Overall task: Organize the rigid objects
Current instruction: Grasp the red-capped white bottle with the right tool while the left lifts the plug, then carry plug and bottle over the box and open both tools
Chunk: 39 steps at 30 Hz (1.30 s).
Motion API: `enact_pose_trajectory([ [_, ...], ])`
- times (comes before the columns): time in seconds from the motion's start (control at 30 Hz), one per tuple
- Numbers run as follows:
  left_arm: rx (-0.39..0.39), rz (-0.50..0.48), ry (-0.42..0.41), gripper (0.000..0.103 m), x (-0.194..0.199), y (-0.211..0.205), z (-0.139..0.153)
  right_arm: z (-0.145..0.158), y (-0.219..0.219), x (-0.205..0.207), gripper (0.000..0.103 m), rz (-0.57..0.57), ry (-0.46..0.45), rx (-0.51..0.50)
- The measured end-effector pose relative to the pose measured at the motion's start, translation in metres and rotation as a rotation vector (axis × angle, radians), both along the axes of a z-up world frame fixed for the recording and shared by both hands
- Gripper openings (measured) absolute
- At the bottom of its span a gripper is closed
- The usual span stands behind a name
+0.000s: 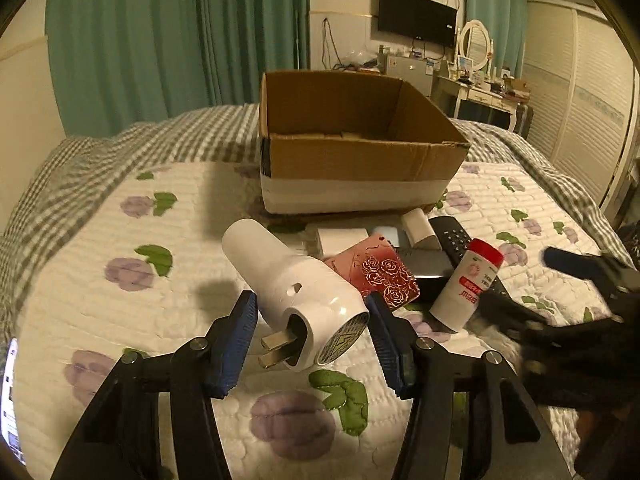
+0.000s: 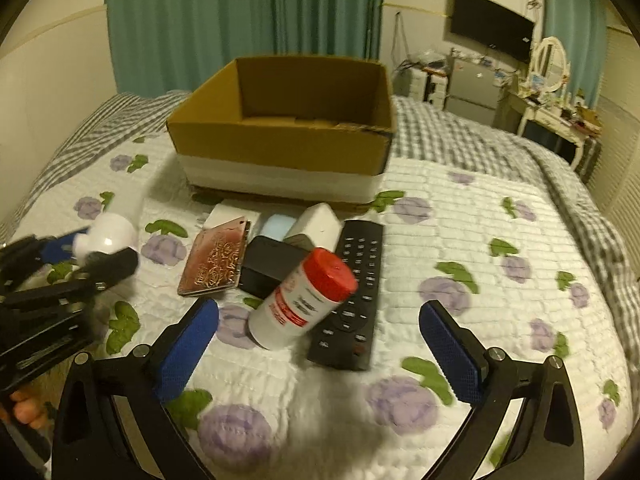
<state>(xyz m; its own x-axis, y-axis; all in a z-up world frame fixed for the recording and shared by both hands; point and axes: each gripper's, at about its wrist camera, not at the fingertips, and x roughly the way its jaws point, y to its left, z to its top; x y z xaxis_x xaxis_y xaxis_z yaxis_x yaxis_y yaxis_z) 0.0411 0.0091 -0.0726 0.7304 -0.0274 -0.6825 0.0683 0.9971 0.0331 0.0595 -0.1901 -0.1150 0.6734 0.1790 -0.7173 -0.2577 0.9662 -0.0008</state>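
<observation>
A white cylindrical plug-in device [image 1: 292,280] with metal prongs lies on the bed between the fingers of my left gripper [image 1: 312,316]; the jaws stand open around it, not visibly pressing. It also shows in the right wrist view [image 2: 108,236]. My right gripper [image 2: 320,332] is open and empty, just before a white bottle with a red cap [image 2: 304,300], which leans on a black remote [image 2: 352,292]. The bottle also shows in the left wrist view [image 1: 468,284]. A pink rose-patterned case [image 1: 380,272] lies beside it. An open cardboard box [image 1: 352,140] stands behind.
Small white chargers [image 2: 316,224], a light blue item [image 2: 276,226] and a black box [image 2: 268,264] lie in the pile before the cardboard box [image 2: 280,128]. The quilted floral bedspread [image 2: 480,280] spreads around. A dresser and TV stand at the far right.
</observation>
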Motion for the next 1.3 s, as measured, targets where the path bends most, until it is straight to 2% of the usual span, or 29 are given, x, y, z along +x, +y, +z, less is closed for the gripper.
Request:
enact_pose_trajectory([
  [0.07, 0.015, -0.005, -0.006, 0.057, -0.001, -0.003, 0.002, -0.007, 0.003, 0.011, 0.098, 0.002, 0.018, -0.003],
  [0.13, 0.023, -0.007, -0.003, 0.057, 0.000, -0.005, 0.002, -0.014, 0.003, 0.023, 0.089, 0.000, 0.045, 0.005],
  [0.2, 0.025, -0.004, -0.001, 0.057, 0.002, -0.005, 0.001, -0.021, 0.003, 0.031, 0.072, 0.003, 0.079, 0.026],
  [0.23, 0.024, 0.001, 0.002, 0.057, 0.003, -0.004, 0.001, -0.024, 0.003, 0.032, 0.067, 0.008, 0.086, 0.032],
  [0.27, 0.021, 0.005, 0.004, 0.057, 0.003, -0.003, 0.001, -0.026, 0.005, 0.034, 0.057, 0.012, 0.092, 0.031],
  [0.4, 0.011, 0.018, 0.001, 0.057, 0.004, -0.001, 0.002, -0.023, 0.014, 0.030, 0.043, 0.052, 0.076, 0.045],
  [0.47, 0.010, 0.019, -0.002, 0.057, 0.004, -0.001, 0.004, -0.015, 0.018, 0.024, 0.039, 0.073, 0.047, 0.062],
  [0.57, 0.003, 0.018, -0.013, 0.057, 0.003, -0.003, 0.010, -0.001, 0.021, 0.017, 0.037, 0.084, 0.010, 0.065],
  [0.77, -0.035, 0.011, -0.038, 0.057, 0.017, -0.009, 0.044, 0.053, 0.015, 0.019, 0.037, 0.087, -0.095, 0.091],
  [0.9, -0.024, -0.020, -0.110, 0.057, 0.040, -0.016, 0.077, 0.095, 0.013, 0.041, 0.037, 0.090, -0.176, 0.088],
  [1.0, 0.010, -0.043, -0.161, 0.057, 0.073, -0.021, 0.096, 0.124, 0.015, 0.076, 0.037, 0.101, -0.225, 0.069],
  [1.1, 0.015, -0.040, -0.166, 0.057, 0.115, -0.020, 0.094, 0.136, 0.021, 0.110, 0.037, 0.128, -0.240, 0.045],
  [1.17, -0.006, -0.041, -0.138, 0.057, 0.144, -0.018, 0.082, 0.136, 0.024, 0.133, 0.037, 0.134, -0.235, 0.041],
  [1.3, -0.013, -0.064, -0.093, 0.057, 0.181, -0.023, 0.062, 0.115, 0.028, 0.174, 0.037, 0.117, -0.190, 0.026],
])
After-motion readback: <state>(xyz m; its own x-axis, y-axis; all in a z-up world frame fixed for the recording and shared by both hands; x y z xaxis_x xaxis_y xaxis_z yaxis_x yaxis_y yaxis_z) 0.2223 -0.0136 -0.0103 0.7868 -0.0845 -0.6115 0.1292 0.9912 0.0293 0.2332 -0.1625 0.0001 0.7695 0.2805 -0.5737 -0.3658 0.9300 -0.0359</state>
